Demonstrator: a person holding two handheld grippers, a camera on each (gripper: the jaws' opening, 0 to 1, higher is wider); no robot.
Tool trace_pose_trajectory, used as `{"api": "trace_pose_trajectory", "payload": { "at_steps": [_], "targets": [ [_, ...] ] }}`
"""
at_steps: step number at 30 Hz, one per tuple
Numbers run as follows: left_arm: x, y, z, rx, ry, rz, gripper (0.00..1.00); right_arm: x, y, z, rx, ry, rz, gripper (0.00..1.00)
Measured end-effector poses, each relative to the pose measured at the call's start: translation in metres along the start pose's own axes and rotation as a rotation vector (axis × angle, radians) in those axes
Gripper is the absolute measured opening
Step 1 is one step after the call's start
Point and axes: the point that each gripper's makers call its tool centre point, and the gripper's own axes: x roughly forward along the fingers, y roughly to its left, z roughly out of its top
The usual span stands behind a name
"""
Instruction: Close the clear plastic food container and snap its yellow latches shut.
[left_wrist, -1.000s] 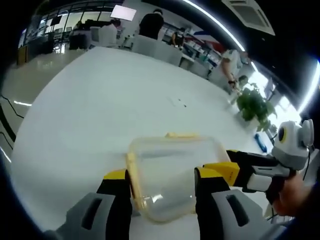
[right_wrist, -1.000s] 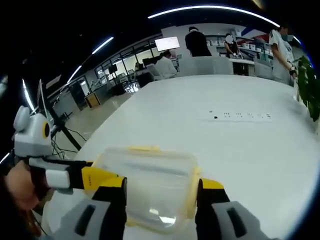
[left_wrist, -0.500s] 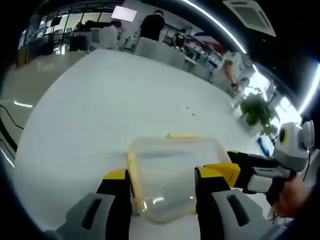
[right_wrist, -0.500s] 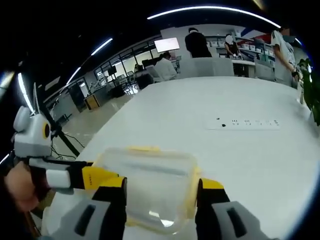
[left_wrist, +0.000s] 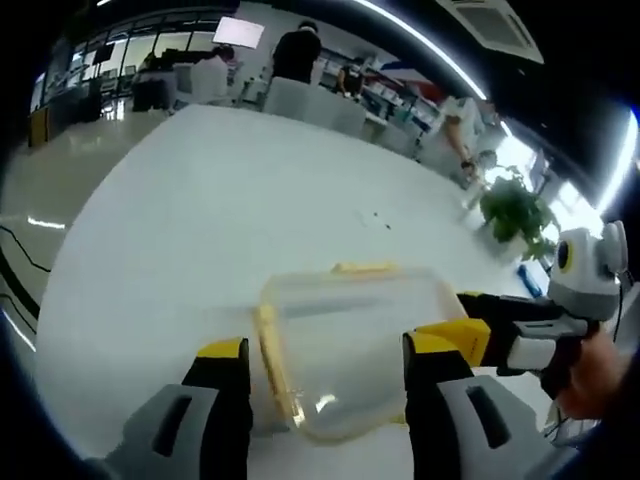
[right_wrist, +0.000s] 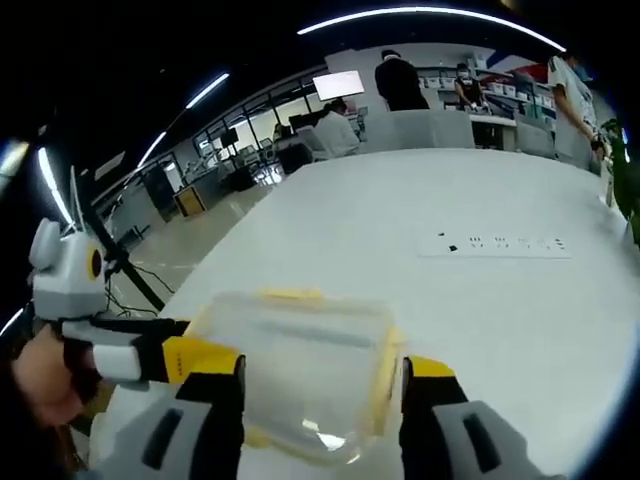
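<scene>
Left gripper (left_wrist: 325, 365) and right gripper (right_wrist: 322, 385) — jaws apart, flanking clear container (left_wrist: 350, 355) on white table (left_wrist: 200, 220)

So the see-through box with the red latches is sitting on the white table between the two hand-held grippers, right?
Not quite: the latches are yellow, not red, as the right gripper view shows. The rest holds: the see-through box sits on the white table between the left hand-held gripper and the right hand-held gripper.

The food container (left_wrist: 345, 350) is clear, glossy plastic with opaque yellow latches (left_wrist: 364, 268); the white table (left_wrist: 220, 210) looks smooth and faintly shiny.
</scene>
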Motion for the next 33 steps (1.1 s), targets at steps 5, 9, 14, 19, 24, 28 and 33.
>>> {"api": "trace_pose_trajectory", "payload": {
  "at_steps": [5, 9, 14, 19, 24, 28, 33],
  "targets": [
    [-0.011, 0.013, 0.009, -0.025, -0.074, 0.027, 0.76, -0.003, 0.006, 0.011, -0.071, -0.053, 0.026, 0.93],
    [-0.013, 0.031, 0.007, 0.059, -0.084, 0.098, 0.97, -0.002, 0.007, 0.006, -0.154, -0.03, 0.029, 1.0],
    [-0.018, 0.029, 0.004, 0.09, -0.075, 0.085, 0.99, -0.004, 0.009, 0.007, -0.148, -0.031, 0.039, 1.0],
    [-0.029, 0.025, 0.008, 0.108, -0.088, 0.081, 0.99, -0.017, 0.015, 0.012, -0.156, -0.043, 0.053, 1.0],
    [-0.049, 0.019, 0.009, 0.153, -0.103, 0.088, 0.99, -0.035, 0.023, 0.012, -0.174, -0.058, 0.067, 1.0],
    [-0.071, 0.013, 0.009, 0.187, -0.105, 0.096, 0.99, -0.053, 0.029, 0.009, -0.193, -0.061, 0.07, 1.0],
    [-0.104, 0.002, 0.009, 0.221, -0.122, 0.1, 0.99, -0.082, 0.033, 0.007, -0.206, -0.071, 0.072, 1.0]
  ]
}}
